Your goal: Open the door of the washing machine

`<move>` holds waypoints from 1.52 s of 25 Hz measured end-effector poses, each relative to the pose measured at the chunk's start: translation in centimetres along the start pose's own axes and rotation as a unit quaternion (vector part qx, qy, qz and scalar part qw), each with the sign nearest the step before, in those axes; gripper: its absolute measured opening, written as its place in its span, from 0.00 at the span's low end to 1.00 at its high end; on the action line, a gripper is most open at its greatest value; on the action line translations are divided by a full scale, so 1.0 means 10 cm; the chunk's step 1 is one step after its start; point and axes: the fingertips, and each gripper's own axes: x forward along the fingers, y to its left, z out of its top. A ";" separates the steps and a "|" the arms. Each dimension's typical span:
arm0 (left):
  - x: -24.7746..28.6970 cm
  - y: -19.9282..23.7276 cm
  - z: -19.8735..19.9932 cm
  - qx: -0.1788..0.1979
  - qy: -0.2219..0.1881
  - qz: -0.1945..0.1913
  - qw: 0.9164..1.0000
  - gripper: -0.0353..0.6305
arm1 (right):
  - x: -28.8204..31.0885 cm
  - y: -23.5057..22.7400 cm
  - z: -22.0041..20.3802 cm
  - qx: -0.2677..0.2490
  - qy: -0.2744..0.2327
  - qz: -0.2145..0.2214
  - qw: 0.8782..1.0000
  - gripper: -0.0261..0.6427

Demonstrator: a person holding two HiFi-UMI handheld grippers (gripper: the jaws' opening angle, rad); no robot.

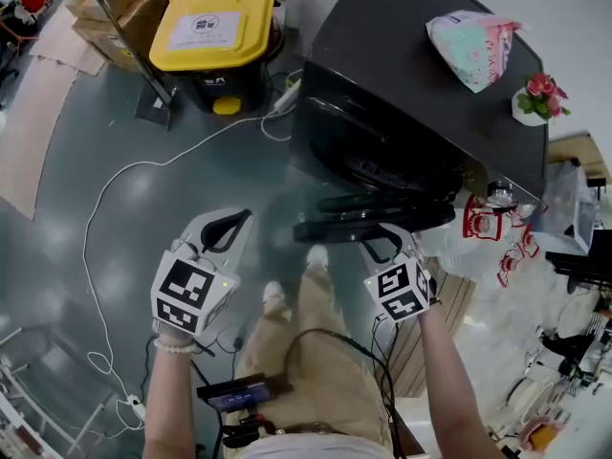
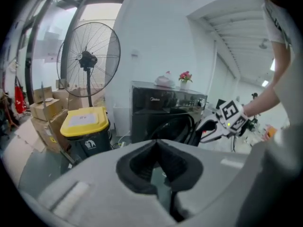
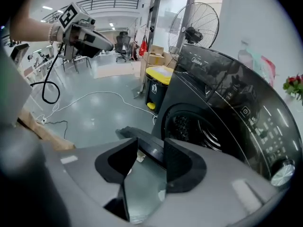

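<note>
Looks down on a glossy black front-load washing machine (image 1: pixel 421 94) at the head view's upper right, with a curved control strip along its front top edge. Shows its round door (image 1: pixel 373 220) swung out low over the grey floor (image 1: pixel 143 218), the dark drum mouth (image 3: pixel 201 129) laid bare. Has the right gripper (image 1: pixel 381 249) spread wide astride the door's rim; may graze one pad, hard to tell. Has the left gripper (image 1: pixel 234 223) pressed together on nothing, well left of the door.

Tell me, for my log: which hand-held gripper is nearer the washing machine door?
Right. The right hand-held gripper is open at the door rim; the left hand-held gripper, shut, hangs over the floor.
</note>
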 end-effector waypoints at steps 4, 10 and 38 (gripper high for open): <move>-0.15 -0.06 0.06 -0.002 -0.015 -0.005 1.000 0.04 | -0.09 0.11 -0.13 0.015 0.006 -0.015 1.000 0.28; -0.25 -0.25 0.15 0.023 -0.022 -0.029 0.999 0.04 | -0.26 0.26 -0.35 0.063 0.008 -0.040 0.997 0.28; -0.33 -1.31 0.51 0.036 -0.060 -0.059 0.996 0.04 | -1.06 0.52 -1.74 0.145 0.060 -0.102 0.982 0.24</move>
